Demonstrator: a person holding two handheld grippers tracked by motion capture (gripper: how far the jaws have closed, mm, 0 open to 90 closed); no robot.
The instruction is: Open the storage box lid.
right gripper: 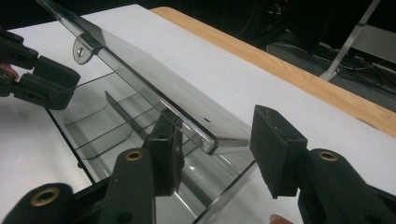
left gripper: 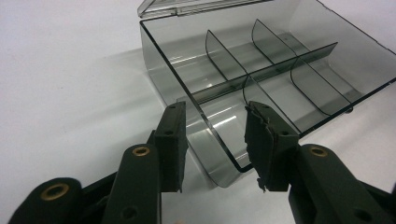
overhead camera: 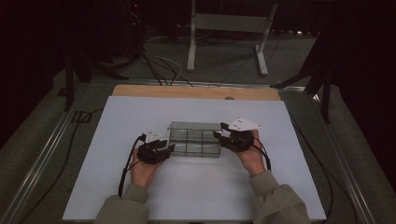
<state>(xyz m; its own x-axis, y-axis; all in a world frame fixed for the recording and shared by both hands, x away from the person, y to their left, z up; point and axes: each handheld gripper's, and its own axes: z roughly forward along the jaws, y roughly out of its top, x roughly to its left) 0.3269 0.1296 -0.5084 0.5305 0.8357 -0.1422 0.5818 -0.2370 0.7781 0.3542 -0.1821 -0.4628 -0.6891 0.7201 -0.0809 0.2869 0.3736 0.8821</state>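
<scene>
**Smoky plastic organiser box held at both ends, lid half open**

Smoky clear divider box sits mid-counter on the white sheet, between the two hands. Long axis runs left-right across the high view; open top faces up, hinge side away from the person, lid standing tilted over the far edge. Compartments look empty.

Left gripper: jaws parted, straddling the near left corner wall, pads not pressing on it in the left gripper view, so released. Right gripper: jaws parted around the right end by the lid's free corner, gap visible on both sides, so released too.

Risks, my read:
- Neither gripper has a real hold, so a nudge from either side could slide the light box over the smooth sheet.
- Lid is balanced part-way; a knock from the right jaw could drop it shut or flip it fully back.
- Closing on the thin wall near the corner may twist the box or slip off the slick plastic.
</scene>
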